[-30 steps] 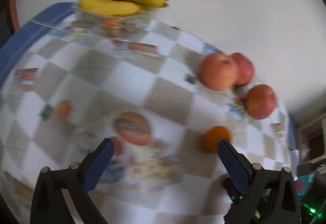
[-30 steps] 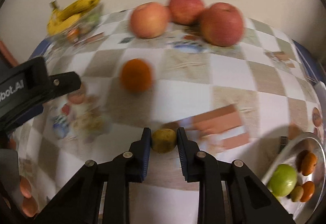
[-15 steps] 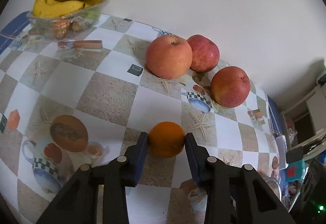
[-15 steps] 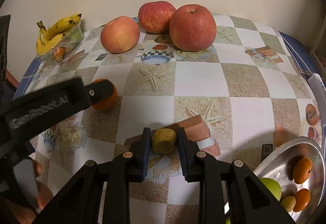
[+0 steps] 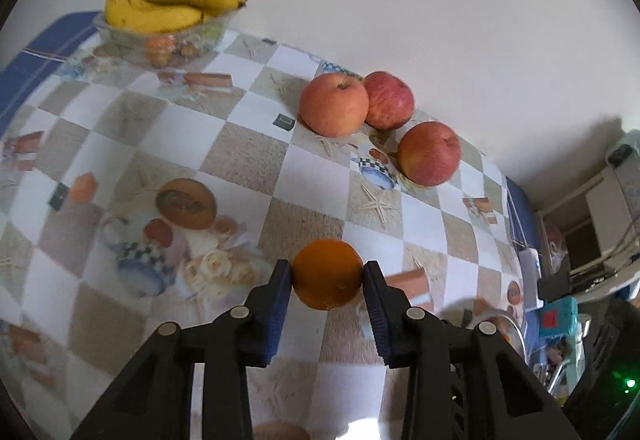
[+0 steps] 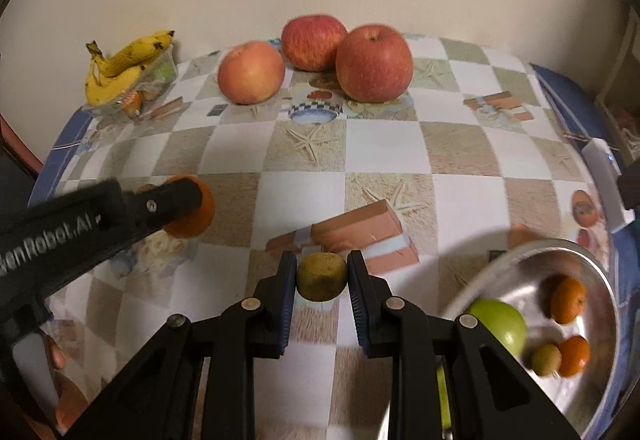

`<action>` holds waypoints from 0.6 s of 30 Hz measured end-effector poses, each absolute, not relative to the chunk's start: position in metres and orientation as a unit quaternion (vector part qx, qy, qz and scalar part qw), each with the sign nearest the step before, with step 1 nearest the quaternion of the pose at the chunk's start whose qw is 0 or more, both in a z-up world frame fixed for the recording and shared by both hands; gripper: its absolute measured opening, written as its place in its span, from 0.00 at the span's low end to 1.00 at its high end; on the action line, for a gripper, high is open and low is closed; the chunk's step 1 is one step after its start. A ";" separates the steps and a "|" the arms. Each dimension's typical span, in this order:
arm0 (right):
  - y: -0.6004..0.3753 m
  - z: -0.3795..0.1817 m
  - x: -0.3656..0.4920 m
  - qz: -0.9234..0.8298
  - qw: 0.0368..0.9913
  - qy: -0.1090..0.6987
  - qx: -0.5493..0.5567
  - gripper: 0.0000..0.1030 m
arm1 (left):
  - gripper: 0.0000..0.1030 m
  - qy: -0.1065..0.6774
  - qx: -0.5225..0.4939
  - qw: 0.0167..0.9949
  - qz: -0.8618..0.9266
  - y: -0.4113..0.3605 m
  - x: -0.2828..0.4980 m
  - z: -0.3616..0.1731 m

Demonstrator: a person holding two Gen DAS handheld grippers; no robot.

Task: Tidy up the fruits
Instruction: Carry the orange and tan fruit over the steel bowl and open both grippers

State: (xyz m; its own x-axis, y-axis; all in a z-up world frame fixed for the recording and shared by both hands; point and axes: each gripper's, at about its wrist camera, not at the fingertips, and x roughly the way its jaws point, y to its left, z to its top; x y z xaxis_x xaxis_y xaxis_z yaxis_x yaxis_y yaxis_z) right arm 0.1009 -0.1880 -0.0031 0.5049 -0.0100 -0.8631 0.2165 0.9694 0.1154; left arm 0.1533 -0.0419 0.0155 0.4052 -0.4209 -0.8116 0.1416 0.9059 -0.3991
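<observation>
My left gripper (image 5: 326,282) is shut on an orange (image 5: 327,274) and holds it just above the checkered tablecloth; the right wrist view shows it at the left (image 6: 176,206) with the orange (image 6: 198,214) between its fingers. My right gripper (image 6: 322,276) is shut on a small yellow-green fruit (image 6: 321,277), near a metal bowl (image 6: 600,280) at the lower right. The bowl holds a green apple (image 6: 500,324), two small oranges and another small fruit. Three red apples (image 6: 374,63) stand at the back by the wall.
A clear tray with bananas (image 5: 168,6) and small fruits stands at the back left by the wall; it also shows in the right wrist view (image 6: 124,64). The table's blue edge (image 6: 568,100) runs along the right. A white device (image 6: 606,180) lies at the right edge.
My left gripper closed on the orange and has lifted it, pulling back. My right gripper, still holding the small fruit, has moved right, closer to the metal bowl.
</observation>
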 end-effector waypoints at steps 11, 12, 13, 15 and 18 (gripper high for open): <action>-0.189 0.017 0.043 -0.071 0.863 0.488 0.113 0.26 | 0.38 0.511 -0.118 0.825 -0.208 -0.045 0.087 0.041; -0.193 0.018 0.037 -0.074 0.862 0.487 0.116 0.26 | 0.38 0.513 -0.116 0.823 -0.215 -0.048 0.083 0.041; -0.197 0.019 0.033 -0.078 0.862 0.486 0.120 0.26 | 0.38 0.514 -0.113 0.821 -0.220 -0.052 0.079 0.041; -0.210 0.019 0.024 -0.089 0.860 0.484 0.132 0.26 | 0.38 0.517 -0.102 0.817 -0.232 -0.063 0.069 0.039; -0.233 0.019 0.011 -0.121 0.856 0.482 0.140 0.26 | 0.38 0.524 -0.078 0.810 -0.251 -0.086 0.058 0.034</action>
State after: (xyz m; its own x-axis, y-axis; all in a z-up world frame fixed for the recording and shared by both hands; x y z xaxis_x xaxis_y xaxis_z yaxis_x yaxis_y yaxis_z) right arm 0.0113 -0.2330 0.0193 0.5051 -0.0731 -0.8600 0.3424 0.9316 0.1219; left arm 0.0582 -0.0860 0.0342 0.3239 -0.4884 -0.8103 0.3247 0.8618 -0.3897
